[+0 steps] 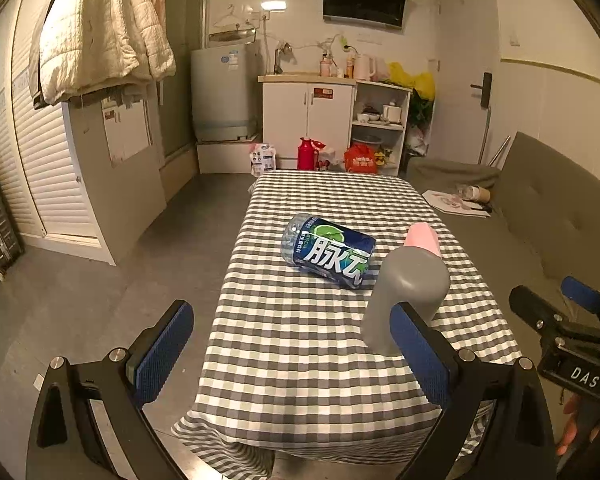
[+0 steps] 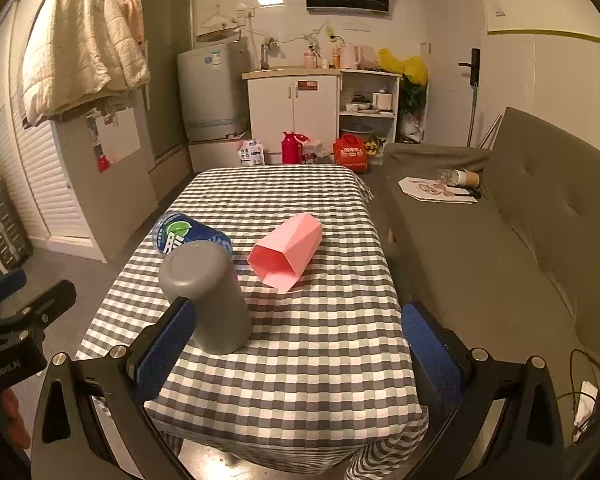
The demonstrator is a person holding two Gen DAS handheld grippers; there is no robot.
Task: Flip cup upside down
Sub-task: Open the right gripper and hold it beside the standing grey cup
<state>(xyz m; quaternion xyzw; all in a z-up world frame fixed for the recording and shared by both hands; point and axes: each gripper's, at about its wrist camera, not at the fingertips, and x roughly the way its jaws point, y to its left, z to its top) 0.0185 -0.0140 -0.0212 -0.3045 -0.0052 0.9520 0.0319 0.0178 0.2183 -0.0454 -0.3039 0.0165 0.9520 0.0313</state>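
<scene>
Left wrist view: your left gripper [image 1: 288, 354] hangs over the near end of the table [image 1: 300, 360], jaws spread wide with nothing between them. The grey cup [image 1: 406, 296] stands mouth-down on the checked cloth, closed base up, just beyond the right-hand blue pad [image 1: 420, 354], which overlaps its lower edge in the picture; contact cannot be judged. Past the cup a blue drink bottle [image 1: 330, 250] lies on its side, and a sliver of the pink cup [image 1: 422, 240] shows behind the grey one. At the right edge you can see your right gripper [image 1: 572, 308] level with the table's side. Right wrist view: your right gripper [image 2: 300, 354] has its jaws wide as well, holding nothing. The grey cup [image 2: 208, 296] sits just ahead of the left-hand pad [image 2: 166, 354], inverted. The pink cup [image 2: 286, 250] lies on its side near the table's middle, its open mouth turned toward the camera, apart from the grey cup. The bottle [image 2: 180, 232] lies behind the grey cup. A sofa [image 2: 500, 248] runs along the right.
</scene>
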